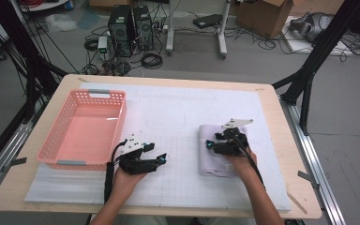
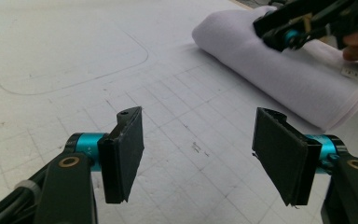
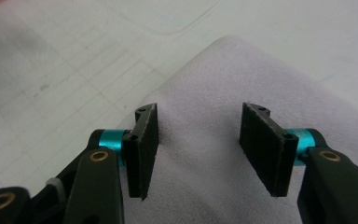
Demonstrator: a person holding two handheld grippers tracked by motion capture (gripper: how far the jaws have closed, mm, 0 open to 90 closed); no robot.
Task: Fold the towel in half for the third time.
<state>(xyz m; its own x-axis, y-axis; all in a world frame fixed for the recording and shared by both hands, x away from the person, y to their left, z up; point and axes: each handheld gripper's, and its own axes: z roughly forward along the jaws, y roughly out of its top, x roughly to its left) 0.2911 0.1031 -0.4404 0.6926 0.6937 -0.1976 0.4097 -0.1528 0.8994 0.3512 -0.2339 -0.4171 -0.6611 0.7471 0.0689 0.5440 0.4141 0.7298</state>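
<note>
A folded pale towel lies on the white gridded mat, right of the middle. My right gripper hovers over the towel's left half, pointing left. In the right gripper view its jaws stand open, with the towel below them and nothing between the pads. My left gripper rests low over the mat, left of the towel and pointing right. It is open and empty. Beyond its jaws the left gripper view shows the towel with the right gripper on top of it.
An empty pink plastic basket stands on the left part of the table. The wooden table edge runs close on the right. Black frame poles, cables and computer cases stand on the floor behind the table.
</note>
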